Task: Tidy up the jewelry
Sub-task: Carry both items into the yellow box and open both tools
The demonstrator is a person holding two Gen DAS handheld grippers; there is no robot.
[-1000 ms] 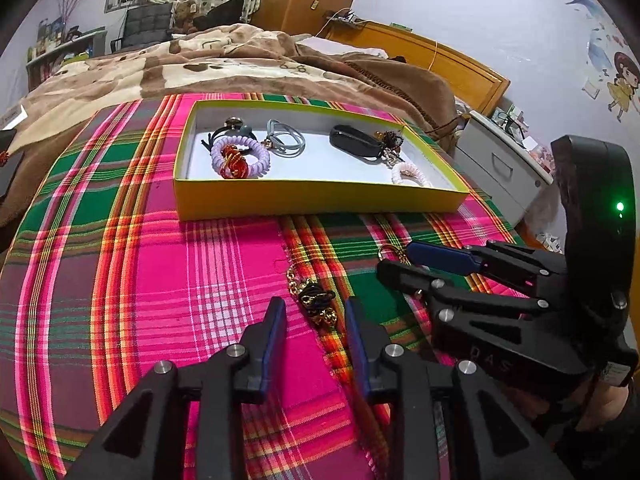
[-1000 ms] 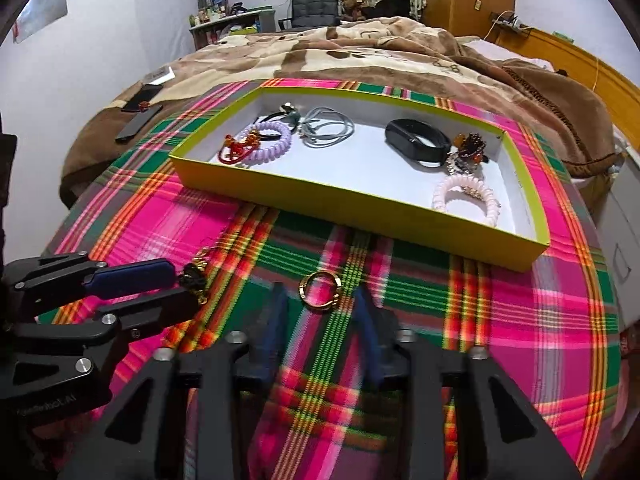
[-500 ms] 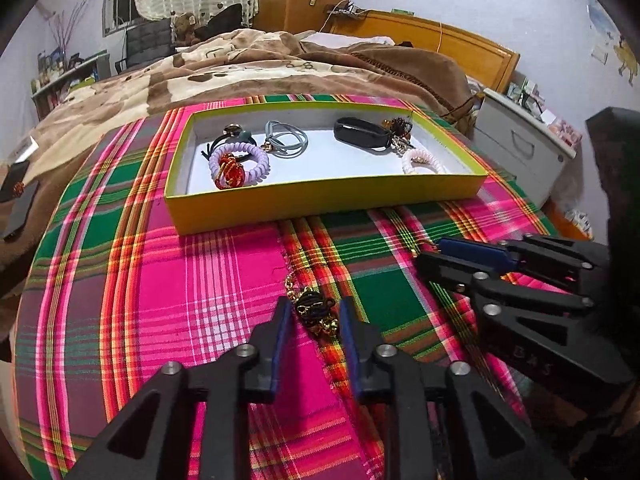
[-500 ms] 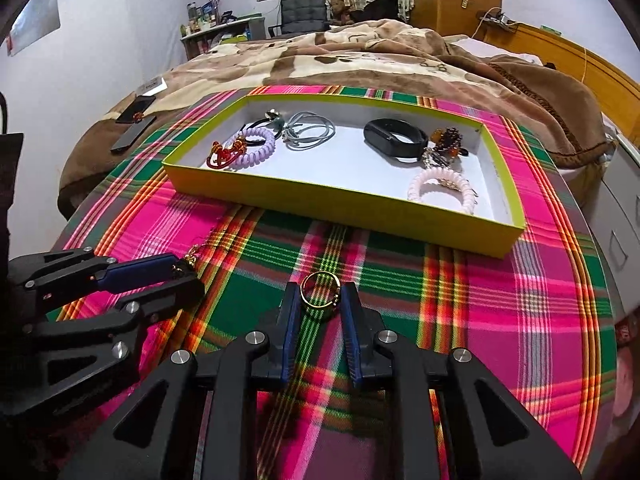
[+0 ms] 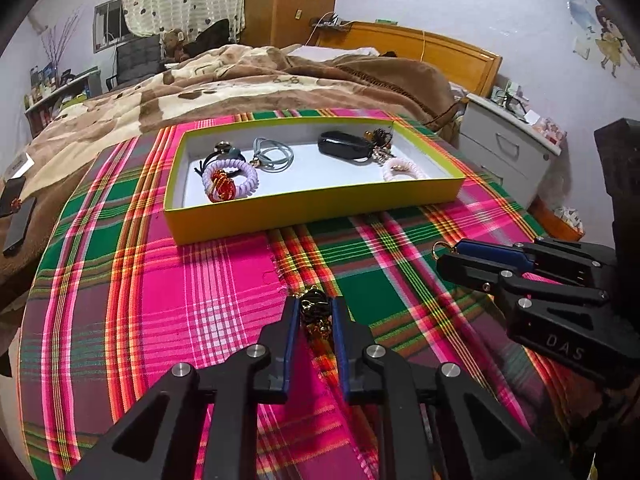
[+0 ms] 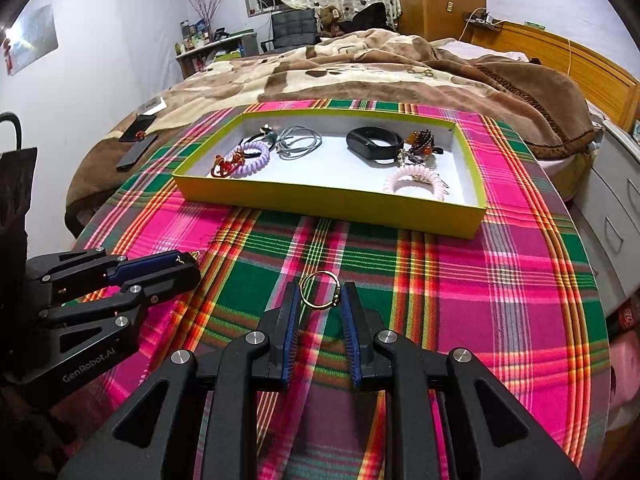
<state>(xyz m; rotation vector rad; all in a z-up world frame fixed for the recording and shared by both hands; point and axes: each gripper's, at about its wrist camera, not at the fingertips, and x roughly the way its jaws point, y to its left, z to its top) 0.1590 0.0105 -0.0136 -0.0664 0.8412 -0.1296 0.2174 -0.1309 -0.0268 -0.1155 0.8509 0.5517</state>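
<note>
The jaws of the left gripper are closing, with a small black-and-gold chain trinket between the blue pads; whether the pads already press on it cannot be told. The jaws of the right gripper sit part-way closed, their blue pads touching either side of a thin gold ring held upright between the tips.

Both grippers hang over a worktop covered in a pink, green and orange plaid cloth. At twelve o'clock from each gripper lies a shallow yellow tray with a white floor. Left to right it holds a lilac coil hair tie with a red-and-gold charm, a black hair tie, a grey cord loop, a black wristband, a cluster of dark and amber beads, and a pale pink coil bracelet.

The left wrist view shows the right gripper at three o'clock, side on, with only a sliver of the ring peeping past its tip; the chain trinket is plain here. The right wrist view shows the ring in full, and the left gripper at nine o'clock, where only a glint of gold shows at its tip. That view also shows the bead cluster more clearly and two dark phones on a brown blanket at ten o'clock.
</note>
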